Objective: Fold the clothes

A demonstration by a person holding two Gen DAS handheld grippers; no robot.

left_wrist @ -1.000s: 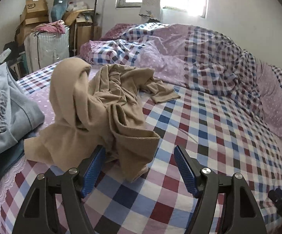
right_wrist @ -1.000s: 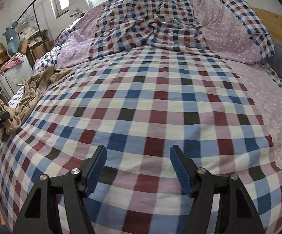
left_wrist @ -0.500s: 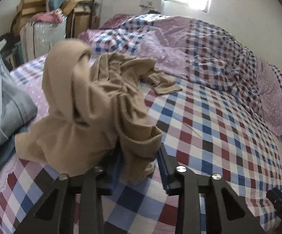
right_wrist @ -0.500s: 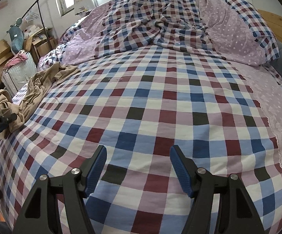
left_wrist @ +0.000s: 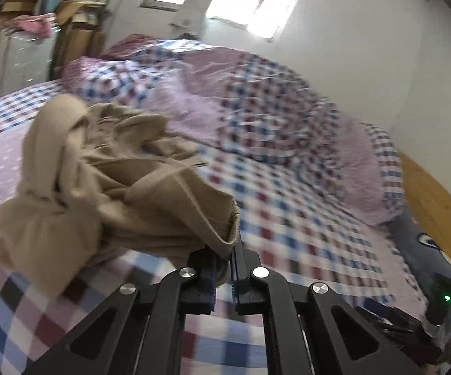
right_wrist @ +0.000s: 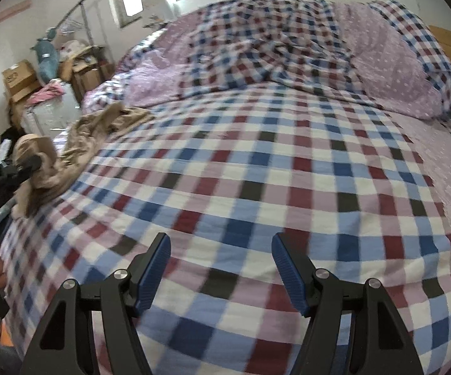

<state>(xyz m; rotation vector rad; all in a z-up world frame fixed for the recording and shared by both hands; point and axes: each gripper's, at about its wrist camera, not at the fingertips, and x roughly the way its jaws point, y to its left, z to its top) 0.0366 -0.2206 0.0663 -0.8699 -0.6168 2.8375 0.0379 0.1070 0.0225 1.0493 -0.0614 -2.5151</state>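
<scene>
Left gripper is clamped on a hemmed edge of the tan garment, blue pads nearly together with cloth bunched between them; the fabric rises off the bed from the pinch. Right gripper is wide and empty, hovering over bare checked bedsheet. In the right wrist view the garment sits at about 9 o'clock, at the left edge of the bed, strung out toward the crumpled duvet at 12; the left tool shows there too, gripping the near end of it. My read: the step is pulling the garment out of its heap and onto the open middle of the sheet so it can be laid flat. To do it well, lift high enough that the bulk clears the sheet instead of dragging and twisting, move toward the open checks, and bring the right gripper in on a second hem corner so the two can spread it under light tension. One pinch alone will just leave it hanging in a rope. The garment: soft knit-looking tan cloth, heavily crumpled, with a visible stitched hem and a rounded hump at its left that could be a hood or a sleeve, can't tell which. Left view is motion-blurred, so fine detail at the grip is unclear. Folding proper not yet started.
</scene>
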